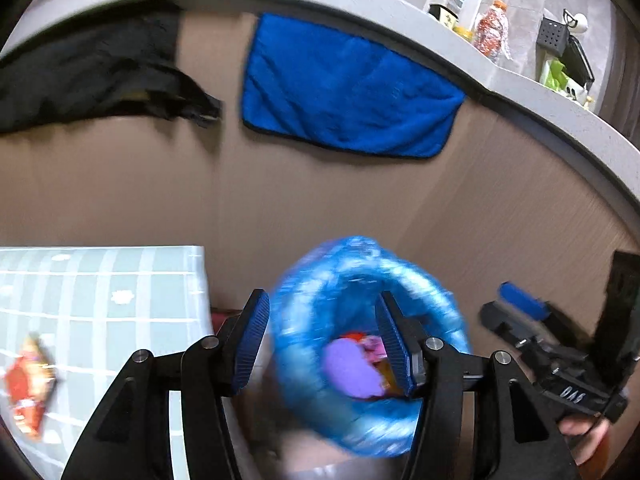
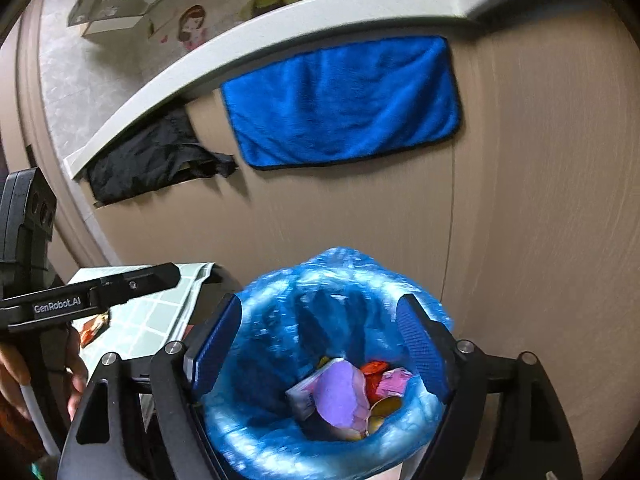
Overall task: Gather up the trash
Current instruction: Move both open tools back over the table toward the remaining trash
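Beige cabinet front (image 2: 520, 200) behind blue-lined bin (image 2: 280, 448), wrappers (image 2: 344, 396) inside

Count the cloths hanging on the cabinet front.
2. A blue towel hangs under the counter edge, and a black cloth hangs just left of it. None seem hidden, though fisheye edges cut the view.

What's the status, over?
Left gripper open, empty. Right gripper open above blue bin bag. Red wrapper on table. Nothing obstructing.

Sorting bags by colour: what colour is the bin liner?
Blue liner; clearest in the right wrist view.
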The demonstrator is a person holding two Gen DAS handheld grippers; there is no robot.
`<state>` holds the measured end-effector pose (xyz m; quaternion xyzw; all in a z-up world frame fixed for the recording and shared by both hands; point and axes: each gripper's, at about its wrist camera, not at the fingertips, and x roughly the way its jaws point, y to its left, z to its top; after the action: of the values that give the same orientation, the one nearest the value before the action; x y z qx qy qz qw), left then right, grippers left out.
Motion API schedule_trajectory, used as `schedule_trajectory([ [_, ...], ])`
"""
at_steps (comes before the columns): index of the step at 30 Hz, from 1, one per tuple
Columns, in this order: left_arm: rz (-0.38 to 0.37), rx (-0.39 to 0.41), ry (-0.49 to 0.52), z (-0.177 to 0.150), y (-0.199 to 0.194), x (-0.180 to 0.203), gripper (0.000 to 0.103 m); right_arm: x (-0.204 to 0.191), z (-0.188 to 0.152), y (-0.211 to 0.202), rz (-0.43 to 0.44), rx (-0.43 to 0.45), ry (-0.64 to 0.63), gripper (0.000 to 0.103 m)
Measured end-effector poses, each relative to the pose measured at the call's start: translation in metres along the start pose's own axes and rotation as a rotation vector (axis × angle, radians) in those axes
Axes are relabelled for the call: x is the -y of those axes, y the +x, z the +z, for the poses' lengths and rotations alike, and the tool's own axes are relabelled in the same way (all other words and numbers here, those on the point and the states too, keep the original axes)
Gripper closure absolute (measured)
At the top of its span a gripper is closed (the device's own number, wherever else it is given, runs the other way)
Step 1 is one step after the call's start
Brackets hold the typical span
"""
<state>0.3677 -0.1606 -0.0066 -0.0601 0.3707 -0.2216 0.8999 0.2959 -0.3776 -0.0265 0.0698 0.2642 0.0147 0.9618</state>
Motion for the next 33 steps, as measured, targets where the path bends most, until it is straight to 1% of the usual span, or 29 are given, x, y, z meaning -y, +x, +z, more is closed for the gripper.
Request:
schedule_trajectory([
  [1, 0.022, 0.009, 0.002, -0.002, -0.01, -0.007, 0.047, -0.016, 0.0, -0.008, -0.013, 0.013, -0.041, 0.026],
  [2, 0.048, 0.018, 0.004, -0.006, -0.021, -0.014, 0.047, -0.016, 0.0, -0.008, -0.013, 0.013, -0.041, 0.026],
  [3, 0.071, 0.025, 0.003, -0.009, -0.031, -0.022, 0.047, -0.025, 0.0, -0.012, -0.012, 0.023, -0.06, 0.026],
  [5, 0.122, 0.037, -0.007, -0.018, -0.053, -0.041, 0.047, -0.042, -0.001, -0.018, 0.014, 0.036, -0.08, 0.026],
  [6, 0.159, 0.039, -0.013, -0.024, -0.067, -0.054, 0.047, -0.049, -0.001, -0.019, 0.026, 0.04, -0.084, 0.026],
  [9, 0.234, 0.035, -0.038, -0.037, -0.092, -0.085, 0.047, -0.076, 0.0, -0.02, 0.069, 0.041, -0.1, 0.026],
  [12, 0.308, 0.035, -0.098, -0.054, -0.121, -0.128, 0.047, -0.108, -0.001, -0.014, 0.079, 0.02, -0.137, 0.026],
  [14, 0.373, 0.044, -0.168, -0.066, -0.146, -0.163, 0.047, -0.134, -0.002, -0.009, 0.109, 0.008, -0.168, 0.026],
  [15, 0.387, 0.05, -0.189, -0.07, -0.153, -0.174, 0.047, -0.146, -0.003, -0.006, 0.133, -0.001, -0.178, 0.026],
  [19, 0.483, 0.092, -0.303, -0.095, -0.196, -0.23, 0.047, -0.197, -0.008, 0.009, 0.231, -0.055, -0.216, 0.026],
  [21, 0.512, 0.098, -0.331, -0.105, -0.208, -0.247, 0.047, -0.224, -0.013, 0.02, 0.263, -0.088, -0.238, 0.026],
  [23, 0.525, 0.099, -0.364, -0.119, -0.222, -0.268, 0.047, -0.246, -0.018, 0.034, 0.295, -0.127, -0.246, 0.026],
  [27, 0.537, 0.093, -0.398, -0.139, -0.236, -0.296, 0.047, -0.283, -0.032, 0.072, 0.345, -0.221, -0.207, 0.026],
  [28, 0.543, 0.093, -0.402, -0.143, -0.239, -0.302, 0.047, -0.293, -0.038, 0.085, 0.345, -0.249, -0.194, 0.026],
  [29, 0.548, 0.093, -0.41, -0.148, -0.242, -0.31, 0.047, -0.307, -0.046, 0.1, 0.326, -0.279, -0.194, 0.026],
  [30, 0.548, 0.092, -0.415, -0.149, -0.242, -0.311, 0.047, -0.307, -0.046, 0.1, 0.326, -0.279, -0.194, 0.026],
  [33, 0.533, 0.09, -0.449, -0.158, -0.245, -0.325, 0.047, -0.328, -0.058, 0.125, 0.258, -0.302, -0.214, 0.028],
])
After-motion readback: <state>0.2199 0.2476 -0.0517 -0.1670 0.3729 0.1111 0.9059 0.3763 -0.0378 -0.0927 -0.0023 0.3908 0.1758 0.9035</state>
